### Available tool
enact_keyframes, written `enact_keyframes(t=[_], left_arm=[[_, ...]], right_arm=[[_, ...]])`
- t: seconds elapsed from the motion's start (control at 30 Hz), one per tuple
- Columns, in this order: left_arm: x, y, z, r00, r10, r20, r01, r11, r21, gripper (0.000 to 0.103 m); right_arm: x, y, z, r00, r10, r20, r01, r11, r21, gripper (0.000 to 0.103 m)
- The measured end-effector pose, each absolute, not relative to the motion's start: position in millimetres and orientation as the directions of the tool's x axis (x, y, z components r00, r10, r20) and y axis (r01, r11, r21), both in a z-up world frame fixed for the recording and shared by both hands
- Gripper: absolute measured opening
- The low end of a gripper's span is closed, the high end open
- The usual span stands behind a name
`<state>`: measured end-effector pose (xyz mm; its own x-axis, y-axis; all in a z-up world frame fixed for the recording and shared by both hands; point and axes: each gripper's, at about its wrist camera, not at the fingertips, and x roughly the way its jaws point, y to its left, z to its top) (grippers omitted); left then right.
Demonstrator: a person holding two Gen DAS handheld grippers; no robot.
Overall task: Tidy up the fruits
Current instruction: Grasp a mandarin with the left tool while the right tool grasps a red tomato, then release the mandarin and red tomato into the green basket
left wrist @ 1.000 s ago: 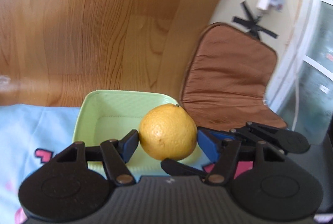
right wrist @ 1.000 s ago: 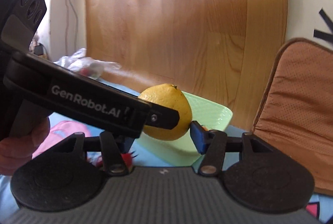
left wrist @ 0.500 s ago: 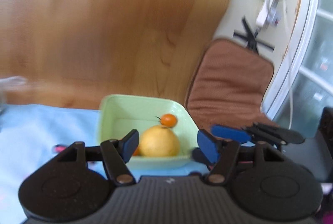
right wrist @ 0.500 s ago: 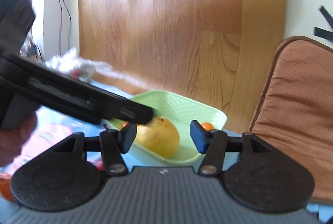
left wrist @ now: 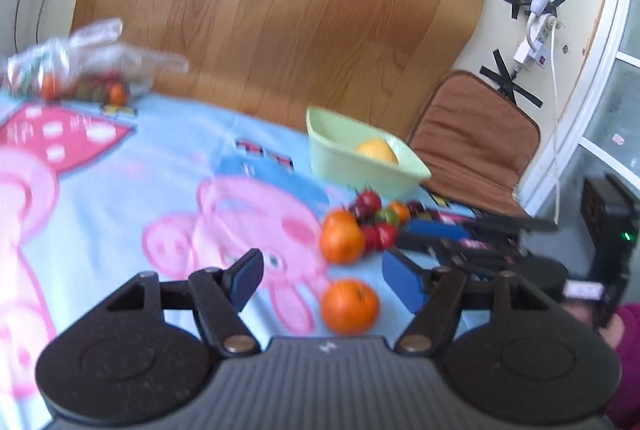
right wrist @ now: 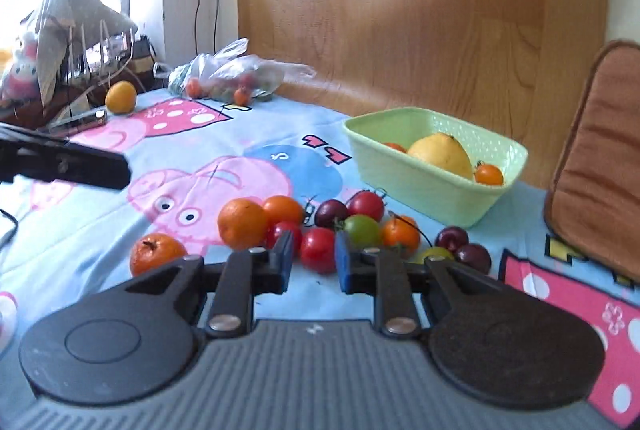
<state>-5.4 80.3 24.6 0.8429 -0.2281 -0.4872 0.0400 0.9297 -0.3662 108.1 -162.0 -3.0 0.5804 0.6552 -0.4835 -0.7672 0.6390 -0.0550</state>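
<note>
With the lemon (right wrist: 442, 155) lying in the green basket (right wrist: 424, 186), the fetching step begins: the left claw (left wrist: 322, 280) hangs half-wide and empty near an orange (left wrist: 349, 305), while the right claw (right wrist: 313, 262), just narrowed, frames a red tomato (right wrist: 318, 249) without pinching; next comes a gentle squeeze.

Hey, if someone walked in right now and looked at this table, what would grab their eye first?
Probably the bright heap of fruit on the cartoon pig tablecloth: oranges like the big one at its left, packed against red, green and dark cherry tomatoes such as the red tomato just ahead of the right gripper. Behind and to the right sits a pale green basket holding a large lemon. A clear plastic bag of more small fruit lies at the far edge.
</note>
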Motion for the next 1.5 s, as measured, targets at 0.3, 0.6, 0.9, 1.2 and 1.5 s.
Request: enact_keyframes(t=[0.3,0.6,0.9,1.2,1.5], left_arm=[[0.9,62.3,33.9,0.838,-0.246,-0.487,0.100,0.946,-0.307,0.067],[86.5,56.9,26.5,0.718,-0.312,-0.622,0.149,0.942,-0.301,0.061],[85.9,62.0,14.1,0.720,-0.274,-0.638,0.112,0.952,-0.283,0.034],[83.1,70.4,49.6,0.784,-0.300,-0.544,0.129,0.935,-0.331,0.034],[203.6,43.4,73.5,0.785,-0.271,-0.558,0.136,0.953,-0.272,0.034]], right_arm=[[102.8,-141.3,-6.4,0.591,0.633,-0.499,-0.798,0.549,-0.249,0.026],[92.6,-121.3,-27.6,0.619,0.605,-0.501,-0.764,0.314,-0.564,0.029],[103.2,-119.9,-37.5,0.599,0.628,-0.497,-0.754,0.232,-0.615,0.027],[102.2,-145.6,-11.1,0.653,0.673,-0.347,-0.735,0.453,-0.504,0.026],[198.3,-190.9,16.1,0.785,0.540,-0.304,-0.603,0.779,-0.172,0.026]])
